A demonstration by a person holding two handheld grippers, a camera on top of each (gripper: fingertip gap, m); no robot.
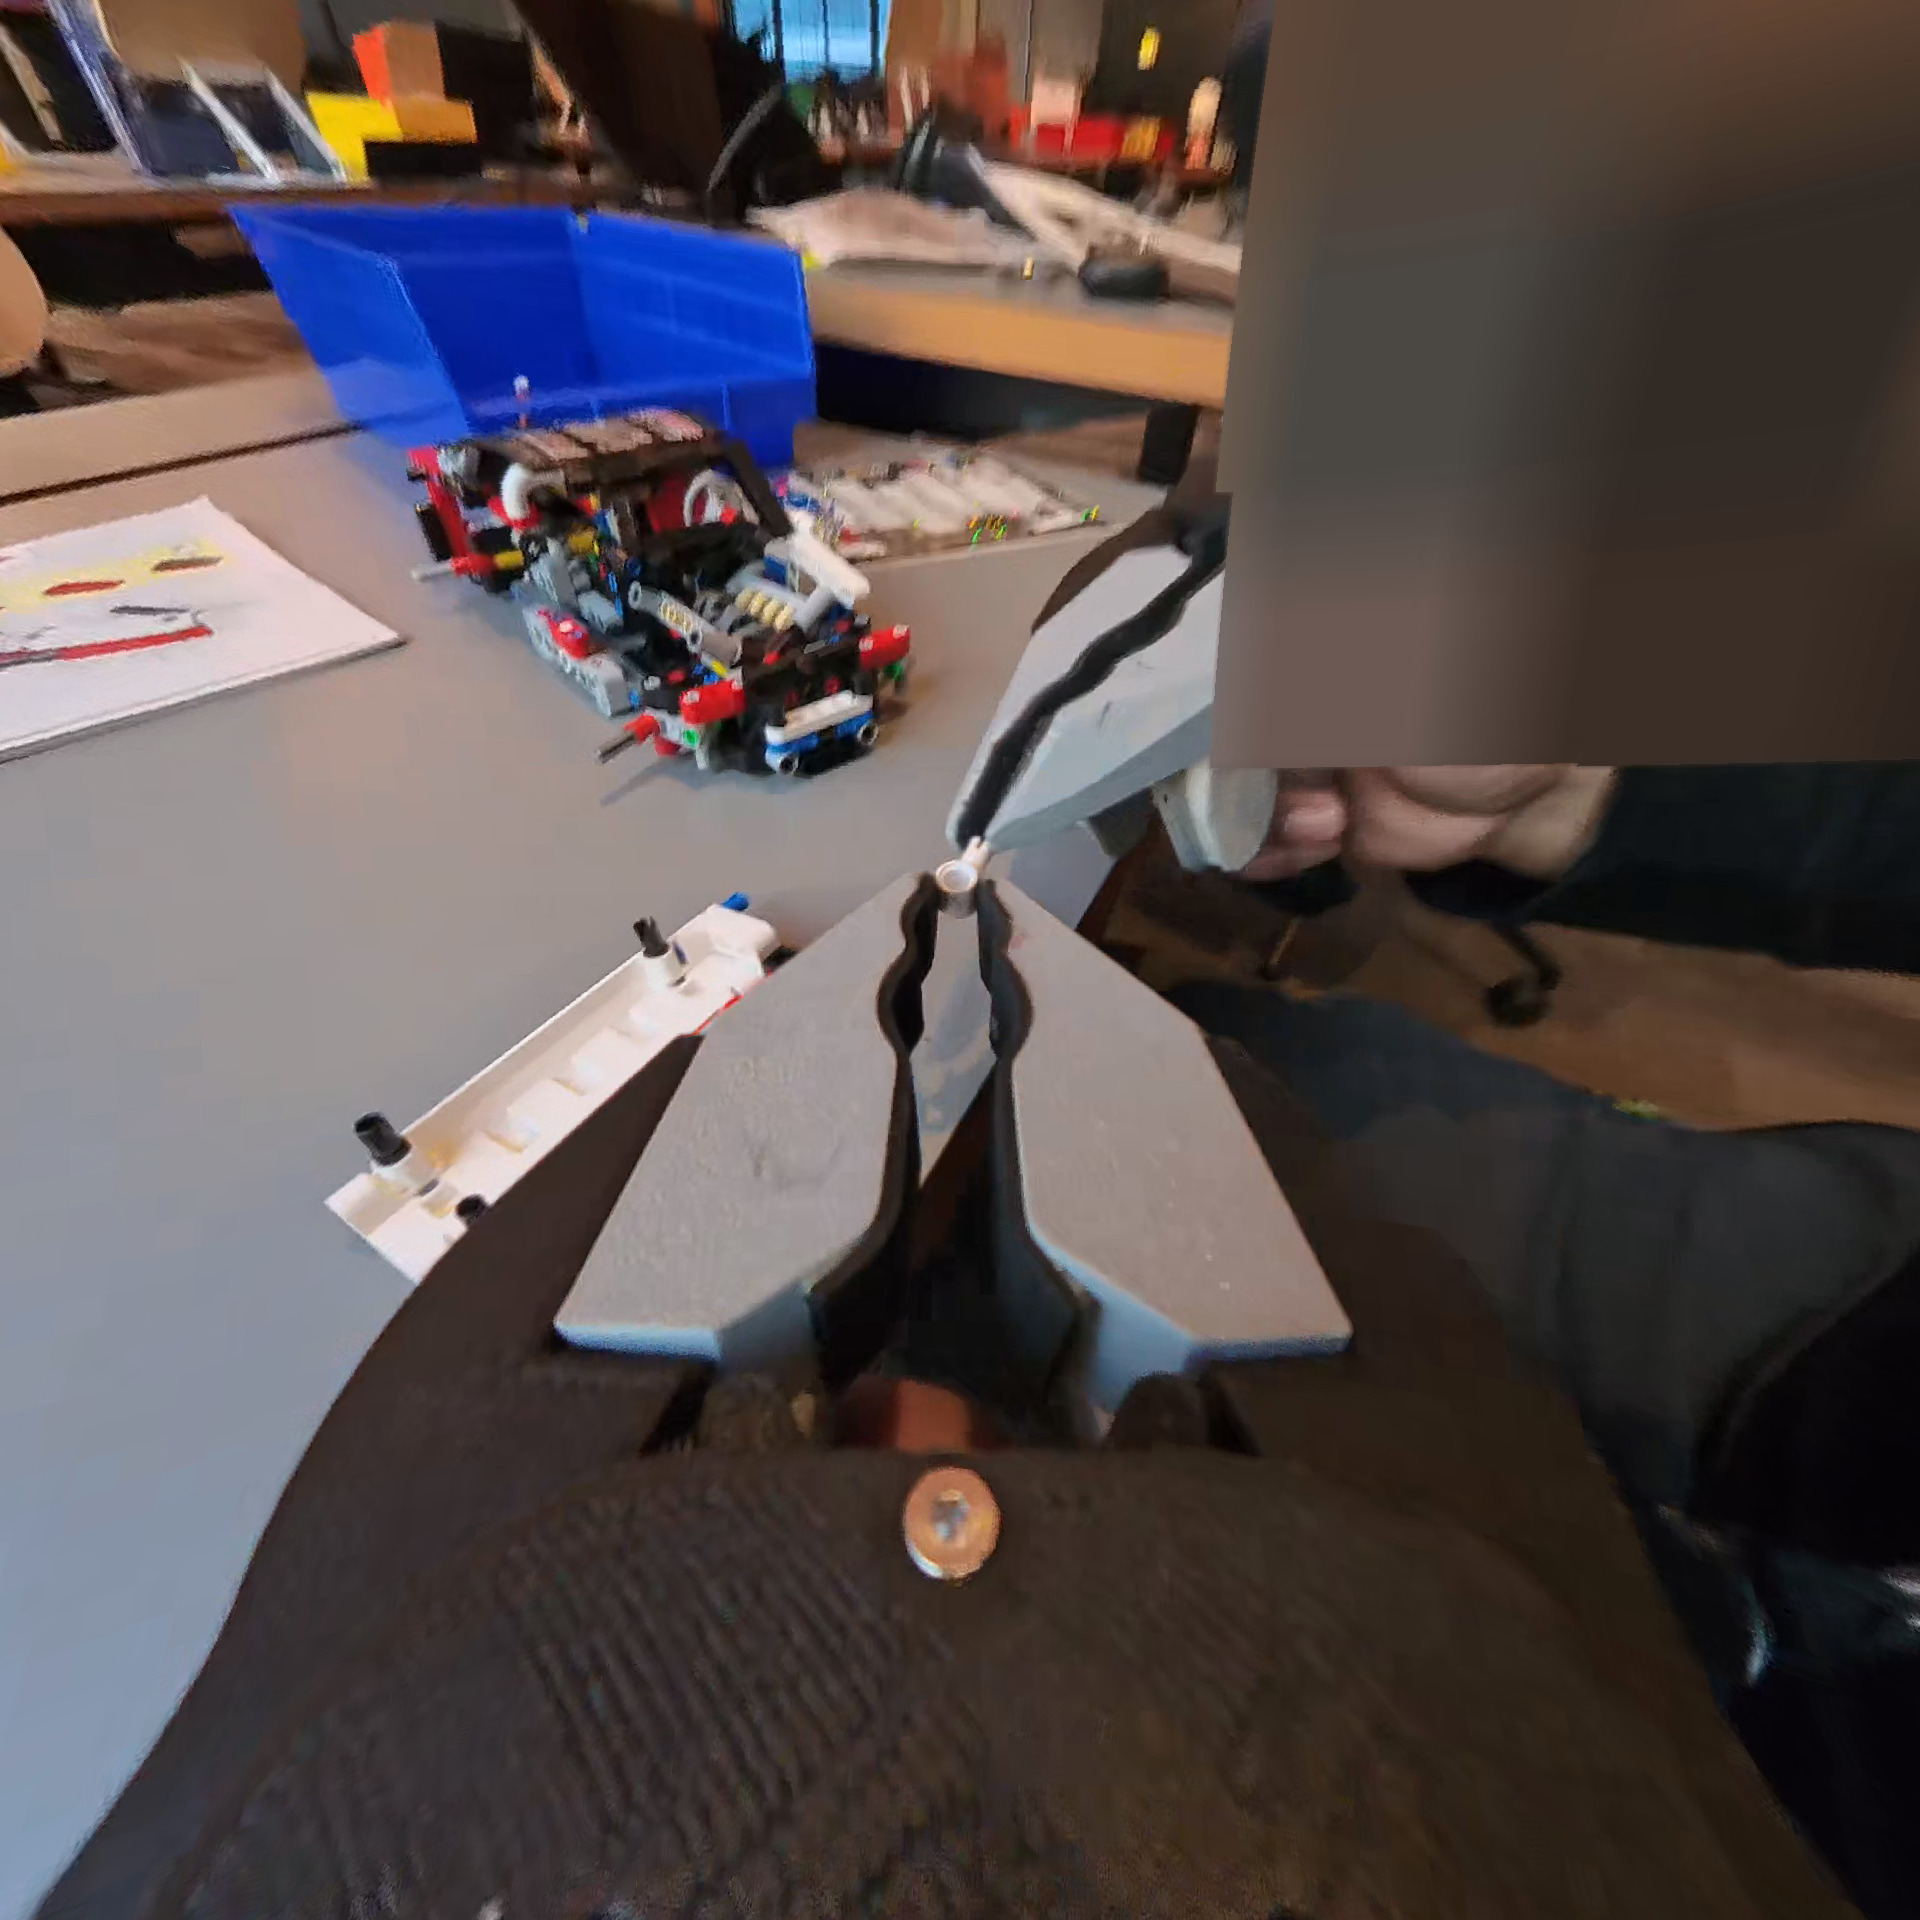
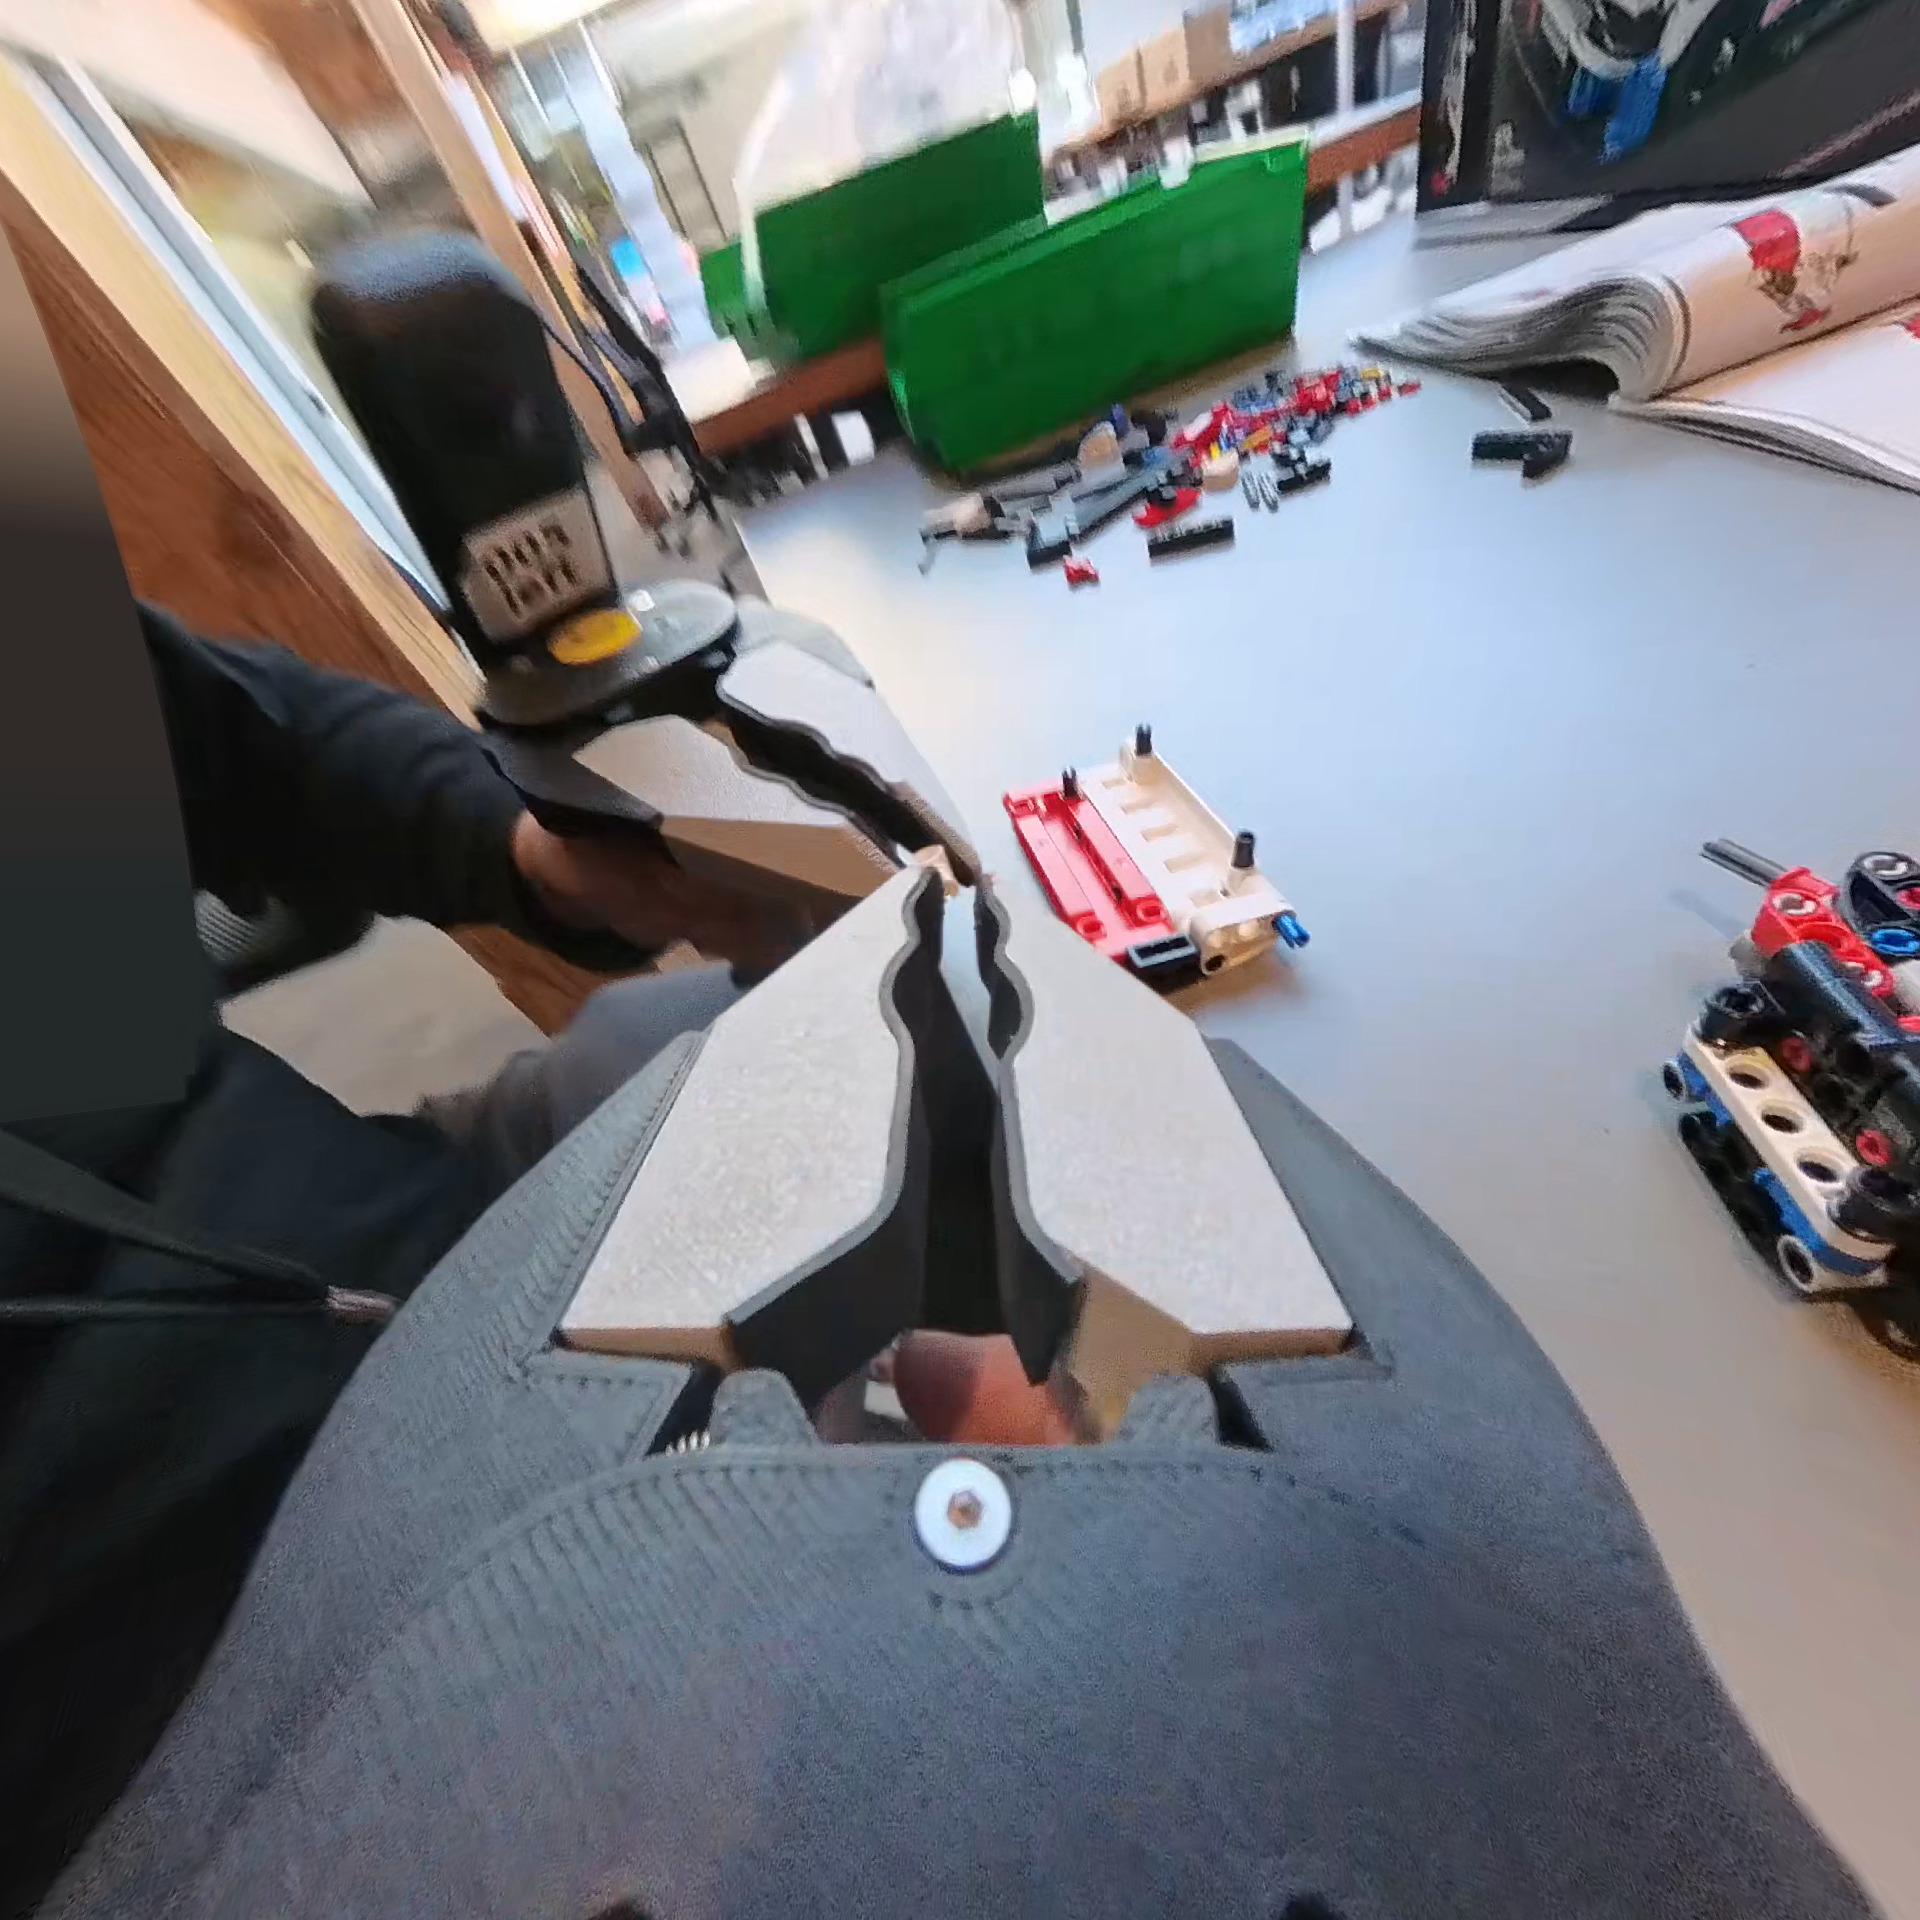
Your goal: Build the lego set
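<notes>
Above the table (image 1: 208,935) edge: left gripper (image 1: 956,894) clamped on a grey bush (image 1: 956,881), bore upward. Right gripper (image 1: 977,836), pinching a small white piece (image 1: 975,852), touches it from above-right. Car (image 1: 665,592) well apart, forward-left.

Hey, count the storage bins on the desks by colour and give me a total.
Blue plastic bin: 1
Green plastic bins: 2, one standing behind the other
Total: 3
</notes>
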